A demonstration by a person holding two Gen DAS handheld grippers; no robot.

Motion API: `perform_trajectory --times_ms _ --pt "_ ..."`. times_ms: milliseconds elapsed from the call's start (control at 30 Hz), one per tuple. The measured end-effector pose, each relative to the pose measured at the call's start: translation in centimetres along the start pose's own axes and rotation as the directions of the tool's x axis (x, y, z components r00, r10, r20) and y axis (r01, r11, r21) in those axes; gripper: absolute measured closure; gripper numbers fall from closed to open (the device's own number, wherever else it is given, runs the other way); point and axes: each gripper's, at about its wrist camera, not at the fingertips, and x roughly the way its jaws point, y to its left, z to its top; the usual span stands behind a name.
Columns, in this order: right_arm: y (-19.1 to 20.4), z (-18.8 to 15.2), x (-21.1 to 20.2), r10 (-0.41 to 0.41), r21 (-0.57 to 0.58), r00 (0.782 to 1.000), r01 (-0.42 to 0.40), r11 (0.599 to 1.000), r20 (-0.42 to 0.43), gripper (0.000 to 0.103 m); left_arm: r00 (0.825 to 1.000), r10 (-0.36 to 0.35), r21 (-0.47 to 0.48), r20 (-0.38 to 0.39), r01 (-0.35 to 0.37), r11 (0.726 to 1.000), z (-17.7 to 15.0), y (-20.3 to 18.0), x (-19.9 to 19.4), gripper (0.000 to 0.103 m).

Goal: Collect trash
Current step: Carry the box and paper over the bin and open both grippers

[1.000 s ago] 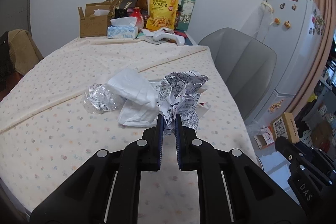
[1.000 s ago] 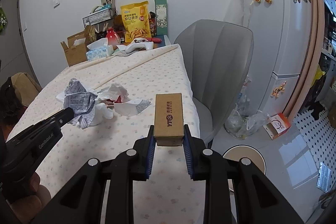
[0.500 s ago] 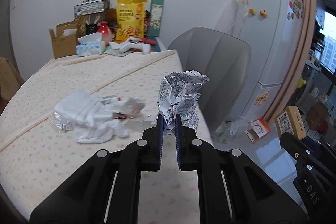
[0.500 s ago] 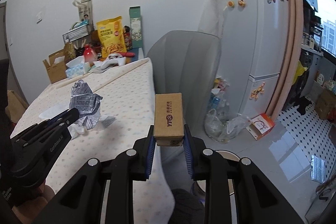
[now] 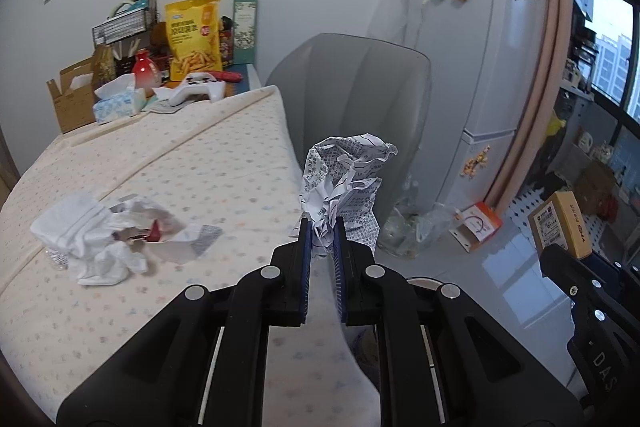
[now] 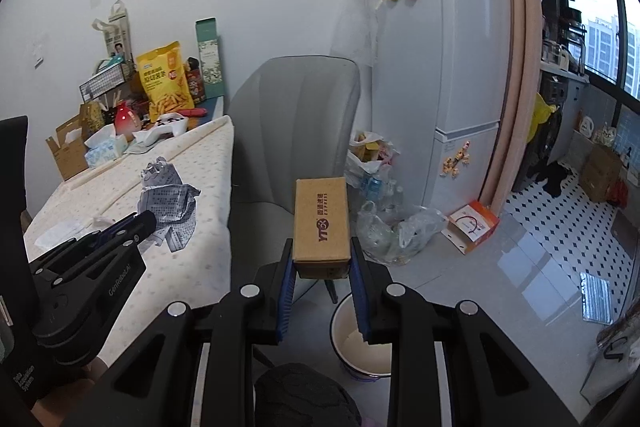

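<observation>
crumpled printed paper (image 5: 344,183) pinched in left gripper (image 5: 320,227) jaws, nearly closed, above tabletop (image 5: 200,163) edge, cardboard box (image 6: 320,223) clamped in right gripper (image 6: 322,259) jaws, white bucket (image 6: 360,343) on floor below them, tissue pile (image 5: 92,239) left, grey chair (image 6: 288,131) behind
</observation>
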Motion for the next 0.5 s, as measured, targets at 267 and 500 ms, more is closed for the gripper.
perform_trajectory --times_ms 267,500 --pt "-3.8 -0.4 2.4 -0.036 0.06 0.999 0.038 0.997 -0.035 0.077 0.998 -0.032 0.063 -0.053 0.035 0.997 -0.1 -4.2 3.1 0.092" --pt "-6.8 -1.1 6.1 -0.052 0.103 0.994 0.062 0.993 -0.097 0.077 0.994 -0.018 0.095 -0.11 0.028 0.995 -0.6 -6.3 6.5 0.092"
